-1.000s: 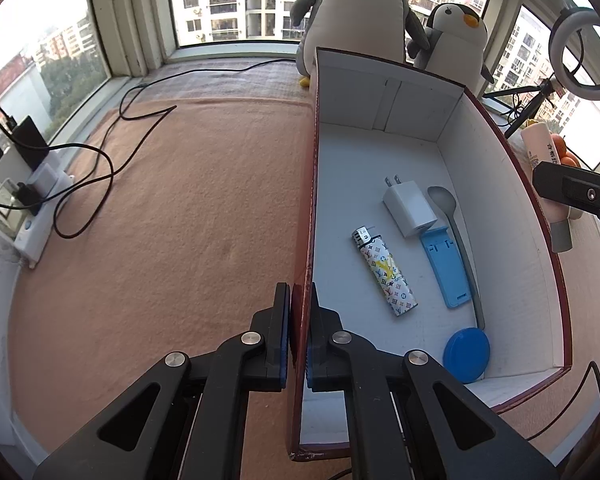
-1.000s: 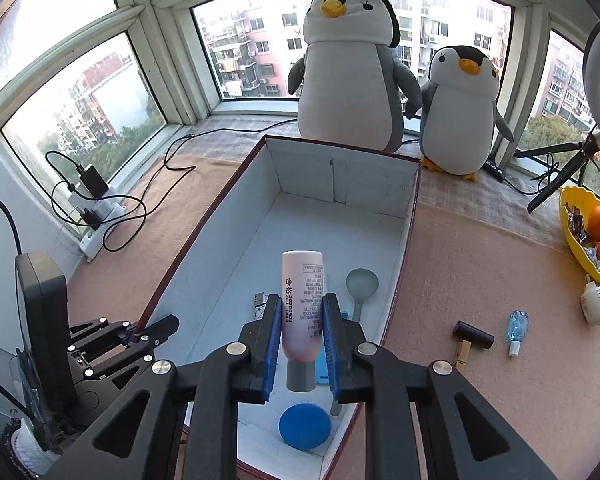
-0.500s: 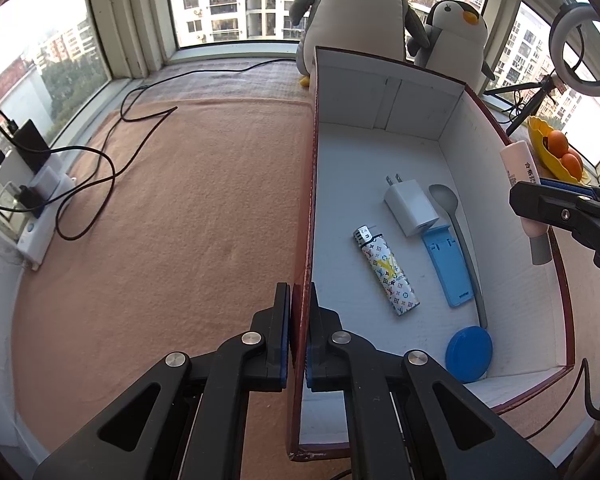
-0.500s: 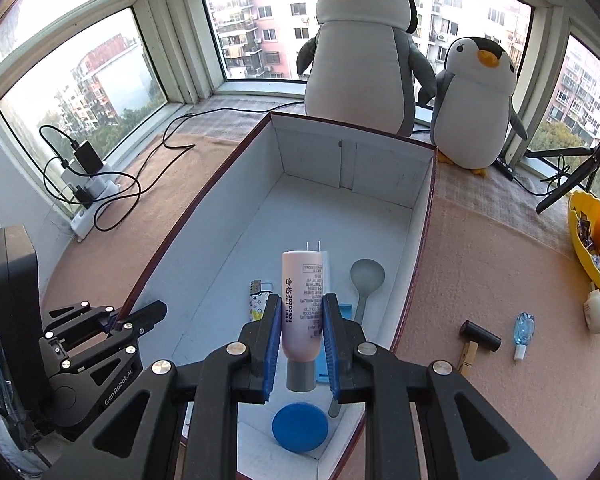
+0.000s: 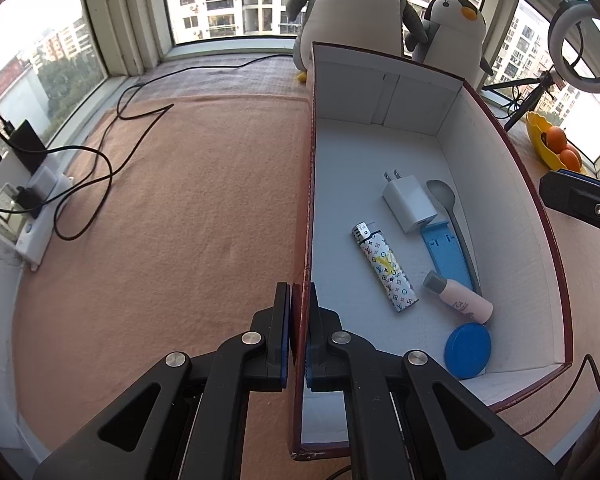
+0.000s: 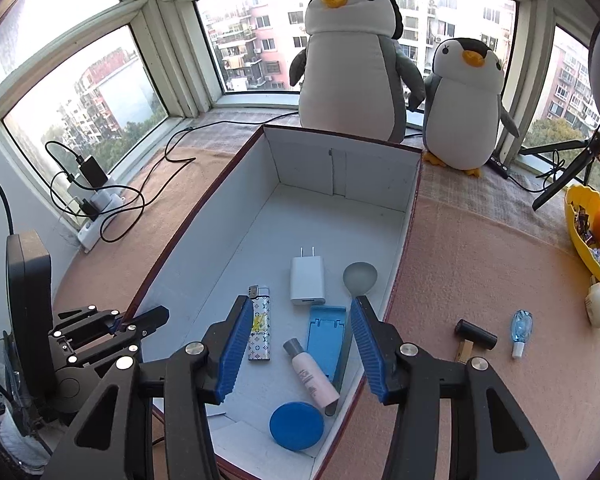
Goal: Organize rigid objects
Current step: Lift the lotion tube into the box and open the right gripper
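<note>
White card lines the box (image 6: pixel 332 216), which fills the centre of the right wrist view and the right half of the left wrist view; its dark red rim runs up the middle of the left wrist frame. The left gripper (image 5: pixel 299 320), at lower centre there, is clamped shut on that near wall and steadies the box.

The right gripper (image 6: pixel 298 344), at lower centre of its own view, has its jaws opening; nothing is between the blue pads. The pink bottle (image 6: pixel 311 372) lies on its side on the box floor just beneath them, cap toward upper left, partly over the blue stand (image 6: pixel 326 340) and close to the blue lid (image 6: pixel 297 426). Judgement: release step, nearly done.

Other contents, by size: white charger (image 6: pixel 307 280), grey spoon (image 6: pixel 358 280), patterned lighter (image 6: pixel 259 328).

To finish well, judged:
- Let the jaws clear the bottle fully before lifting, so a pad does not drag it.
- Rise straight out, staying off the right wall.
- Keep the left clamp on until the right hand is clear.

Outside the box at lower right: small hammer (image 6: pixel 474 336) and blue-tinted vial (image 6: pixel 521 330), likely next candidates.
</note>
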### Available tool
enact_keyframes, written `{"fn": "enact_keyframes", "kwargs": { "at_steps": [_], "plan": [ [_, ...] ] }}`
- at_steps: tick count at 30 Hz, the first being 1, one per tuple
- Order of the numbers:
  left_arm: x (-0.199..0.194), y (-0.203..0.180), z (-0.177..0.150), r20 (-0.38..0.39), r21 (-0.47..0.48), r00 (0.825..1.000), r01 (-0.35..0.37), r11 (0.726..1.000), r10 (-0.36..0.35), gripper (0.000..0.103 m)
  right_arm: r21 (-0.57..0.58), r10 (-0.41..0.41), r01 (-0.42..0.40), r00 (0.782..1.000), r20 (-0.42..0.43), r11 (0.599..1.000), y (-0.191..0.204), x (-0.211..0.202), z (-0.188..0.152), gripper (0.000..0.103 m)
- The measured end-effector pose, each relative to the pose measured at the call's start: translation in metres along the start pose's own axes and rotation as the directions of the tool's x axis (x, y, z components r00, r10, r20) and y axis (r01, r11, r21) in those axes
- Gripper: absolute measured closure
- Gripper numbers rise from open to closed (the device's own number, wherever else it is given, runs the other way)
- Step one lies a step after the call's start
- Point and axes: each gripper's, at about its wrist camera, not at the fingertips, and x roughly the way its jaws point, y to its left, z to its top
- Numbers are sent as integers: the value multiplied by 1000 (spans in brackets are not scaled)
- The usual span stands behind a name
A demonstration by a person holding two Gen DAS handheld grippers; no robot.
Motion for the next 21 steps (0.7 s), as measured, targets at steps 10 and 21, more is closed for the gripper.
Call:
{"fn": "enact_keyframes", "kwargs": {
  "at_steps": [10, 21],
  "plan": [
    [2, -1, 3, -30, 6, 1000, -4, 1000, 4, 99, 93, -49, 44, 997, 56, 995, -58, -29, -18, 56],
    [2, -2, 5, -52, -4, 999, -12, 1000, 12, 98, 236, -156, 130, 983, 94, 963, -140, -44, -46, 54]
  ]
}}
